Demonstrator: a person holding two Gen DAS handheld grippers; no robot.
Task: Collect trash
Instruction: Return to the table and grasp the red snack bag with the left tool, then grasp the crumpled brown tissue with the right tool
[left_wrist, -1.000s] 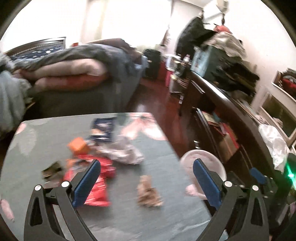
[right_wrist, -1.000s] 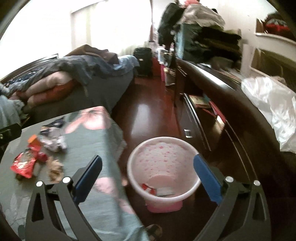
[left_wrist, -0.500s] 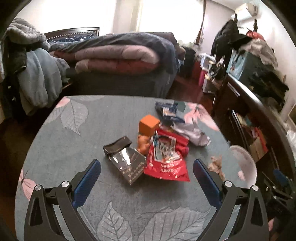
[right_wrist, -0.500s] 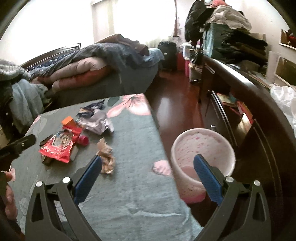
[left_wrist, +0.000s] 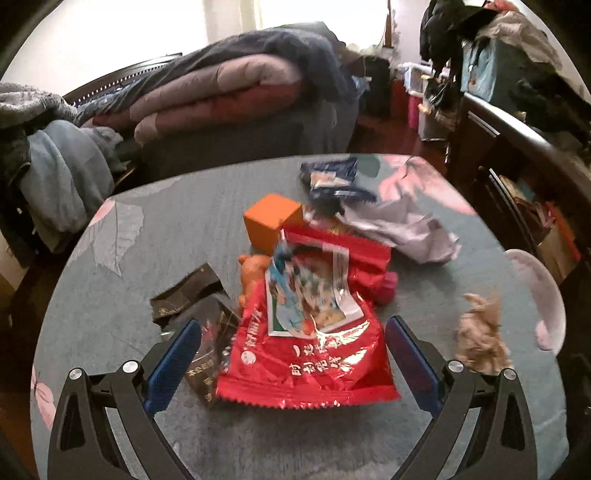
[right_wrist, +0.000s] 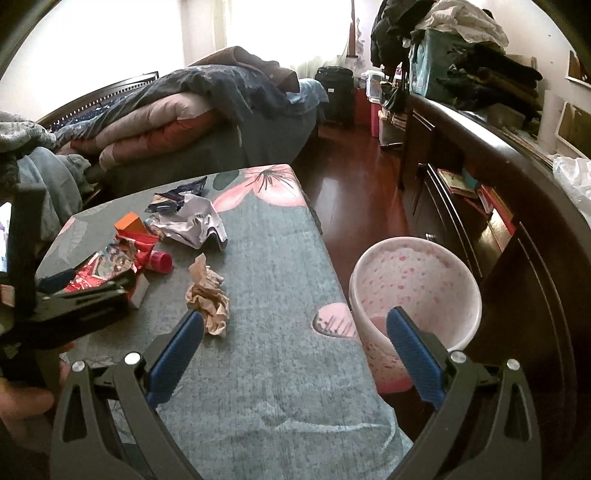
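Your left gripper (left_wrist: 291, 354) is spread wide around the red snack bag (left_wrist: 310, 354); your right gripper (right_wrist: 295, 339), also released, hovers between crumpled paper (right_wrist: 208, 299) and pink bin (right_wrist: 417, 291).

Crumpled wrappers (left_wrist: 306, 343) heaped on table (left_wrist: 110, 295)

One bin (right_wrist: 413, 280), two grippers (left_wrist: 291, 360).

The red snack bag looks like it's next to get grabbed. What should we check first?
1. Left gripper open: ok.
2. Red snack bag between its fingers: ok.
3. Bag free of other trash: not ok, it overlaps the dark wrapper.
4. Right gripper empty and open: ok.
5. Pink bin beside the table, open on top: ok.
6. Fingers low enough to pinch: cannot tell.
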